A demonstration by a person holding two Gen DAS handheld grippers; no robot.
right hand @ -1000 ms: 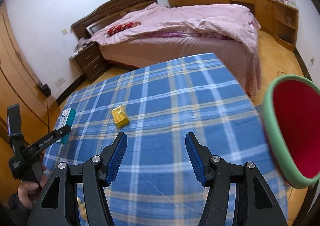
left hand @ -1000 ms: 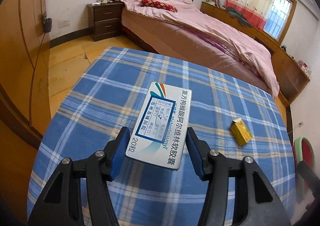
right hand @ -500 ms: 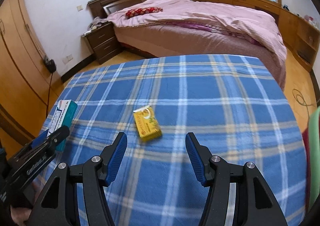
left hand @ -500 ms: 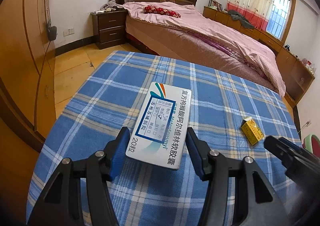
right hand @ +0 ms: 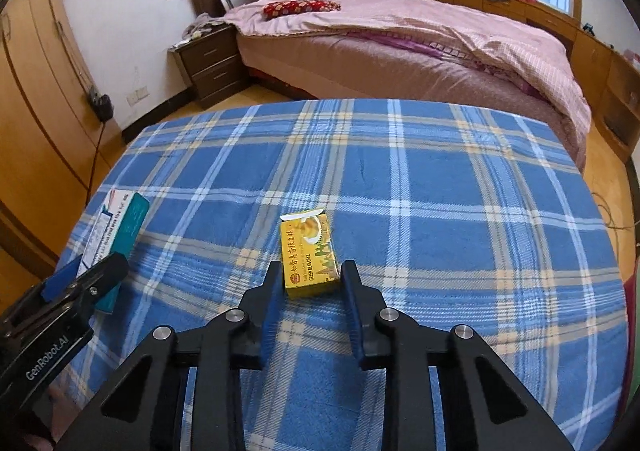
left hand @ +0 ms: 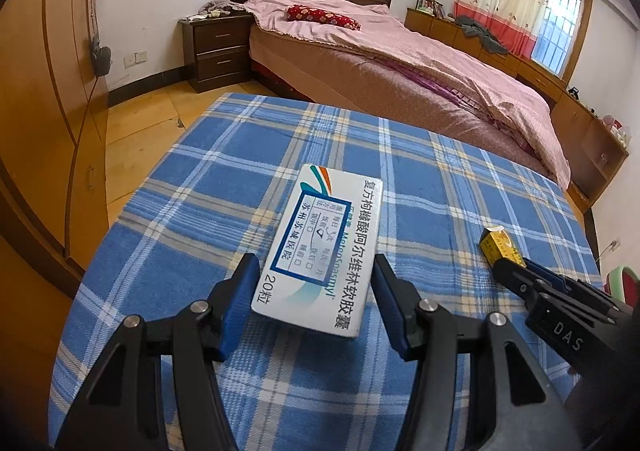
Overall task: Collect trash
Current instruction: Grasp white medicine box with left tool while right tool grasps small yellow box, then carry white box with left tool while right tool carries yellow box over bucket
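Note:
My left gripper (left hand: pixel 313 263) is shut on a white medicine box (left hand: pixel 324 235) with blue print, held tilted above the blue plaid tablecloth (left hand: pixel 224 179). The right wrist view shows that box (right hand: pixel 120 219) and the left gripper (right hand: pixel 92 275) at the table's left edge. A small yellow snack box (right hand: pixel 308 251) lies on the cloth near the middle. My right gripper (right hand: pixel 311 271) is closing on its near end, a finger touching each side. From the left wrist view, the yellow box (left hand: pixel 500 245) lies at the right with the right gripper (left hand: pixel 516 271) at it.
A bed with a pink cover (right hand: pixel 400 43) stands just behind the table, with a dark nightstand (right hand: pixel 208 59) to its left. Wooden wardrobes (left hand: pixel 48 91) line the left wall. A green-rimmed red bin (left hand: pixel 622 283) shows past the table's right edge.
My right gripper swung left away from the red bin, came down to the yellow box, and its jaws narrowed around it. The left gripper kept still, holding the medicine box.

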